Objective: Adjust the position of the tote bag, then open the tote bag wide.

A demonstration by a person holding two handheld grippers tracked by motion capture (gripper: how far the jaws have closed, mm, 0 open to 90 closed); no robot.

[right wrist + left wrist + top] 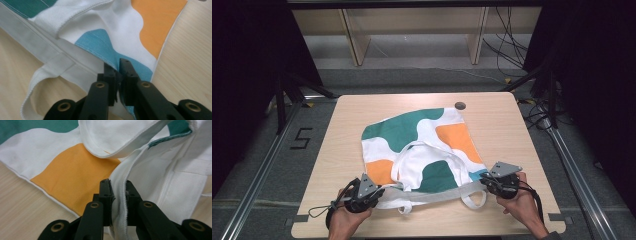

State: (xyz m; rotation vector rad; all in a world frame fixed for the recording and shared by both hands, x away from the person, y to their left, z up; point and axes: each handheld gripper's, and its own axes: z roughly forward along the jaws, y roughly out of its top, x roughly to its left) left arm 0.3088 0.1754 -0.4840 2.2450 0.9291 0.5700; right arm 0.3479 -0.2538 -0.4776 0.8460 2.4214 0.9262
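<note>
A cloth bag (422,145) with green, orange and white patches lies flat, handles folded, mid-desk toward the near edge.

The tote bag's (422,145) near corners are hidden between closed jaws.

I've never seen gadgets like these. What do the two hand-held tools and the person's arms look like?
Each hand holds a black gripper: the left gripper and the right gripper each carry a grey three-cornered plate on top and trail a black cable. Up close, the fingers are flat black bars with small screw holes, hinged on arms with brass-coloured rivets. The forearms are bare, with no sleeves in view.
</note>
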